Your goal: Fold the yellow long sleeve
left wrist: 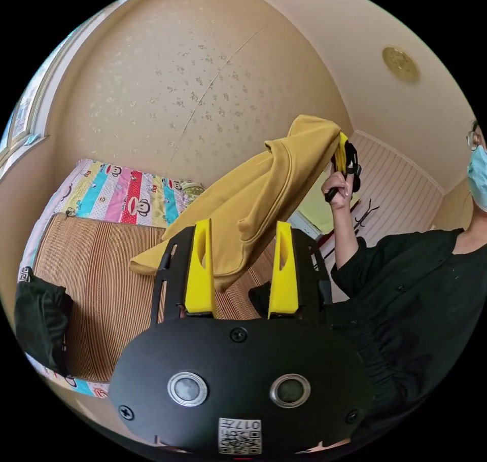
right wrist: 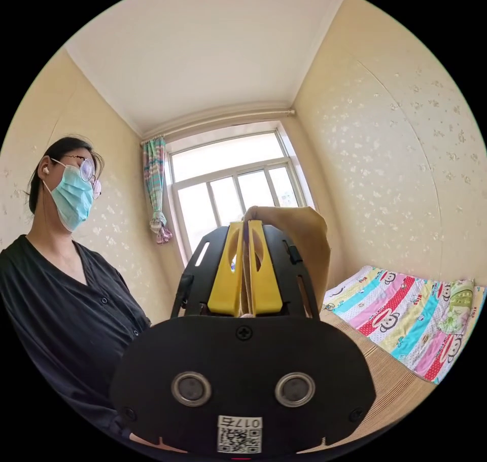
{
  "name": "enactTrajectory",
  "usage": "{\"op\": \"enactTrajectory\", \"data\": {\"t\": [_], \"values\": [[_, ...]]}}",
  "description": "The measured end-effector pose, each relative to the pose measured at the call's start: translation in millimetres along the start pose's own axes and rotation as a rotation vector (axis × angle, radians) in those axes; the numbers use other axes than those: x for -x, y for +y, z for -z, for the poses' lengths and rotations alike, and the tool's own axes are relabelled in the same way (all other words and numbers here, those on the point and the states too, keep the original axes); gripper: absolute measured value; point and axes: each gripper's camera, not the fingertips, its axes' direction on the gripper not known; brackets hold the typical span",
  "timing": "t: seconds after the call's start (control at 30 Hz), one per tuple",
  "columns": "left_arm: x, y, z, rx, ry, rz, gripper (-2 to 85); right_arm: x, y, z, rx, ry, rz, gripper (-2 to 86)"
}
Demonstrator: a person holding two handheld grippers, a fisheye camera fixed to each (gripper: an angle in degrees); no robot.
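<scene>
yellow long sleeve (left wrist: 253, 198) hangs in the air over the bed, pinched at its upper end and slanting down from there — in the left gripper view its long axis runs from the raised right gripper (left wrist: 347, 160), up near the person's hand (left wrist: 337, 188), down and across to a loose end that trails just above the striped mat (left wrist: 101, 279). the left gripper (left wrist: 243, 267) sits below that slope with its yellow jaws spread wide and nothing between them; a lower fold of the cloth droops in front of the gap, though i can't tell whether it touches either jaw. so the free end lies ahead of and slightly above the open left gripper, which is the nearer one to it.

in the right gripper view the right gripper (right wrist: 246, 269) has its jaws pressed together on a thin edge of the yellow long sleeve (right wrist: 304, 239), the fabric rising between them and spilling over to one side. beyond it, the window (right wrist: 233, 188) and a patterned bedsheet (right wrist: 406, 315) — the garment is well above the bed, not yet laid flat for folding.
</scene>
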Motion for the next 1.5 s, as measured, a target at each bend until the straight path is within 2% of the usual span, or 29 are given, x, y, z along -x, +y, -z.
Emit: {"op": "enactTrajectory", "data": {"t": [0.1,0.17,0.27,0.37,0.4,0.53,0.63,0.73,0.87,1.03,1.17,1.27,1.33,1.43,1.5], "values": [[4,12,-39,0.088,0.183,0.017,12.5,0,-1,-14,0.045,-0.032,0.005,2.0],[-15,22,-65,0.177,0.387,-0.089,3.5,-1,-3,-18,0.064,-0.026,0.019,1.9],[-63,32,-65,0.209,0.492,-0.295,3.4,-12,-9,-13,0.069,-0.036,0.037,1.7],[-89,35,-34,0.148,0.394,-0.411,4.3,-33,-13,8,-0.05,-0.265,0.02,1.5],[-91,35,-27,0.131,0.367,-0.42,4.5,-44,-15,17,-0.118,-0.395,0.0,1.5],[-94,27,16,0.045,0.102,-0.468,5.1,-71,-30,40,-0.306,-0.722,-0.012,1.7],[-98,7,11,0.058,-0.049,-0.467,6.8,-70,-49,47,-0.296,-0.859,0.113,1.9],[-114,-17,-21,0.059,-0.029,-0.395,8.1,-71,-49,48,-0.298,-0.95,0.227,2.0],[-149,-34,-64,0.133,0.167,-0.396,10.6,-96,-22,33,-0.355,-0.913,0.067,2.0],[-203,-10,-49,0.042,-0.064,-0.553,12.1,-144,29,33,-0.518,-0.96,-0.151,1.9],[-253,12,-30,-0.121,-0.245,-0.801,10.1,-146,38,24,-0.441,-0.971,-0.139,1.9],[-276,9,-44,-0.09,-0.401,-0.899,10.2,-144,41,6,-0.394,-1.008,-0.138,1.9],[-286,9,-47,-0.099,-0.402,-0.961,10.7,-145,42,-8,-0.358,-1.051,-0.171,1.9],[-303,8,-42,-0.127,-0.251,-1.053,11.1,-149,44,-23,-0.29,-1.021,-0.248,2.0],[-315,9,-43,-0.144,-0.246,-1.107,11.1,-152,47,-30,-0.258,-1.038,-0.257,2.0]]}}
